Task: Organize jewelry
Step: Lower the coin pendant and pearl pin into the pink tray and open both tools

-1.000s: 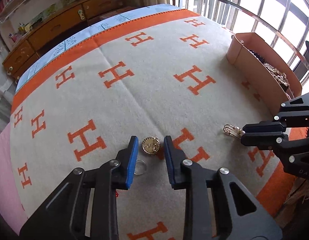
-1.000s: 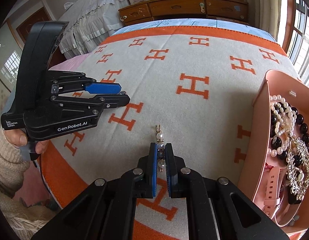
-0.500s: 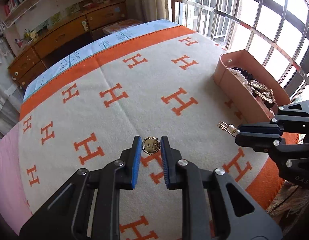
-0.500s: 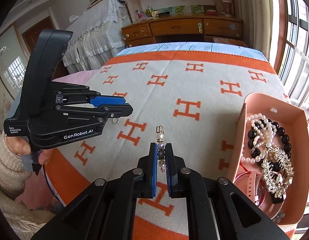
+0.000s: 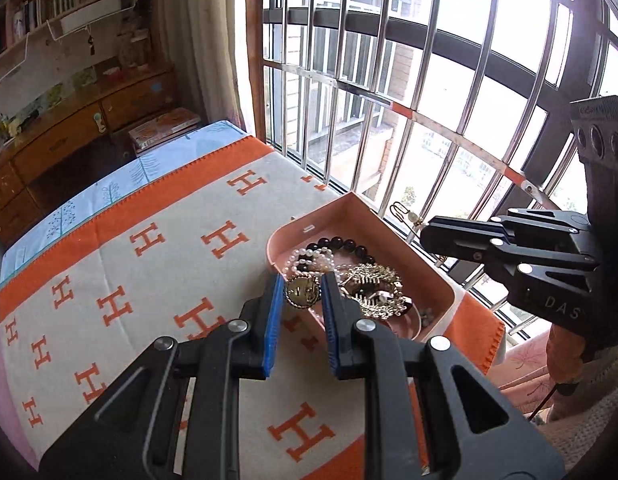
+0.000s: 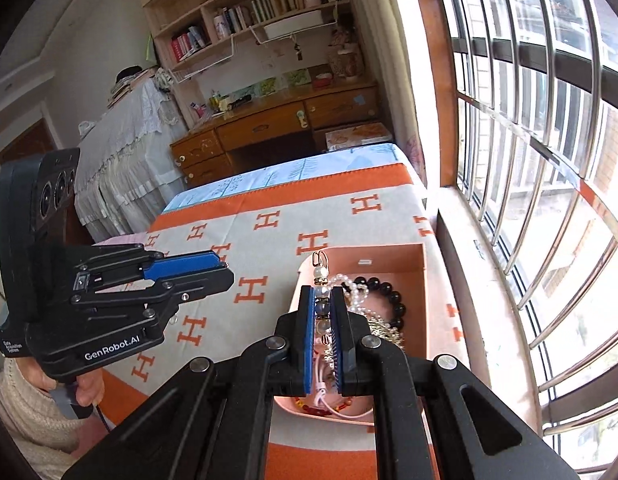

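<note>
My left gripper (image 5: 301, 294) is shut on a round gold brooch (image 5: 301, 291) and holds it in the air over the near left edge of the pink jewelry box (image 5: 405, 240). My right gripper (image 6: 323, 300) is shut on a beaded pearl earring (image 6: 322, 280) with a gold hook, held above the same pink box (image 6: 393, 254). The right gripper also shows in the left wrist view (image 5: 425, 232), above the box's far side. The box holds black beads, pearls and gold pieces.
The box sits at the right edge of an orange and cream H-pattern blanket (image 5: 157, 264) on a table. A barred window (image 5: 429, 100) runs close along the right. A wooden dresser (image 6: 269, 128) and bookshelves stand behind. The left gripper shows in the right wrist view (image 6: 225, 270).
Both grippers have lifted off the blanket and swung right to the pink box, each carrying its piece. The left gripper closed on the brooch.
</note>
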`<state>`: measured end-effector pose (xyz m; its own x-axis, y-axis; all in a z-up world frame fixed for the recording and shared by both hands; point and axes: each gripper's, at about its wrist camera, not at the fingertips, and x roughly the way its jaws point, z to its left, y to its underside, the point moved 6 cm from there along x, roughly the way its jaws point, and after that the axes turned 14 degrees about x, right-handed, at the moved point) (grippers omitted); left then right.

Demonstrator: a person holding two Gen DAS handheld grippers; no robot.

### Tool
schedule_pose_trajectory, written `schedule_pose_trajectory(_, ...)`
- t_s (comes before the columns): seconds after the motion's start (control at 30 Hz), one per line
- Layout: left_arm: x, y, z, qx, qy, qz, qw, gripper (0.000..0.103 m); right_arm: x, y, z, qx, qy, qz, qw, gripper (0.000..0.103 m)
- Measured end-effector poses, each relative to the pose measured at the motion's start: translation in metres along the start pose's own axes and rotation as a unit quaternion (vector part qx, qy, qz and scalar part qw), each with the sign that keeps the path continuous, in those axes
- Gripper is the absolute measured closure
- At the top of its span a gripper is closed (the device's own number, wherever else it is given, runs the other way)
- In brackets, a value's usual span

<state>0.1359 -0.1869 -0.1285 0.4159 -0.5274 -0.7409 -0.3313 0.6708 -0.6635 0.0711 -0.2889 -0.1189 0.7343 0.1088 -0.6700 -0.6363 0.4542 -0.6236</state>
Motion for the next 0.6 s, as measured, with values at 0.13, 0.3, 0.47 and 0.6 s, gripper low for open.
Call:
schedule_pose_trajectory(0.13,0.017,-0.006,-0.031,0.004,0.039,0.009,0.9992,0.086,-0.011,0.000,-0.026,0.021,0.006,0.007,1.000,0.096)
schedule_pose_trajectory(0.3,0.038,0.005,-0.055,0.000,0.064,0.029,0.9975,0.086,-0.011,0.020,-0.049,0.036,0.011,0.037,0.999,0.096)
schedule_pose_trajectory(0.47,0.053,0.026,-0.056,-0.019,0.050,0.052,0.9972,0.086,0.008,0.045,-0.063,0.056,0.029,0.063,0.996,0.096)
schedule_pose_trajectory(0.6,0.058,0.034,-0.045,-0.032,0.029,0.056,0.9975,0.086,0.022,0.052,-0.072,0.073,0.055,0.066,0.994,0.095)
